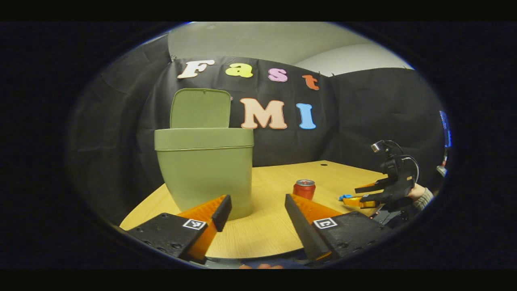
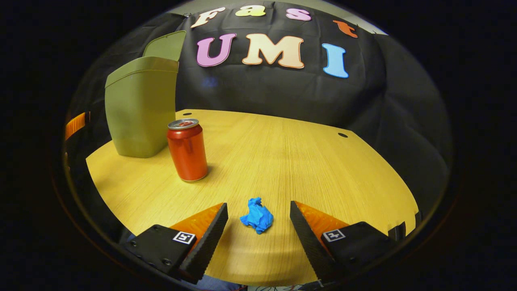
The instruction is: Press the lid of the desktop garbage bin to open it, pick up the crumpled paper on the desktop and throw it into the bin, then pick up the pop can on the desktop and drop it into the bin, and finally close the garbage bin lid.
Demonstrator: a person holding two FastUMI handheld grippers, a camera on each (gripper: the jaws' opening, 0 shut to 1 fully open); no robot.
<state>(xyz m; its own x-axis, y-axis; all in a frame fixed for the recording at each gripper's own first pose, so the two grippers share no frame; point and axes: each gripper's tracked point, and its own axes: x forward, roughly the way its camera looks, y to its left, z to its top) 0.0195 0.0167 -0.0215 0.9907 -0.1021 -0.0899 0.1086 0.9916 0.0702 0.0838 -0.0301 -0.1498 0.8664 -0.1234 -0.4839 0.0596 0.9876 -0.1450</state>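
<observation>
The green bin (image 1: 204,169) stands on the wooden table (image 1: 274,226) with its lid (image 1: 200,108) raised upright. My left gripper (image 1: 258,204) is open just in front of the bin's right side, holding nothing. The red pop can (image 1: 304,188) stands to the right of it. In the right gripper view the blue crumpled paper (image 2: 257,216) lies on the table (image 2: 303,161) between the fingers of my open right gripper (image 2: 258,212). The can (image 2: 187,150) stands upright beyond it to the left, next to the bin (image 2: 139,107). From the left gripper view, the right gripper (image 1: 357,195) is low over the paper (image 1: 345,197).
Black cloth walls close off the table's back and sides. Two small round holes (image 2: 342,135) sit near the table's far edge. A hand (image 1: 418,192) holds the right gripper at the table's right side.
</observation>
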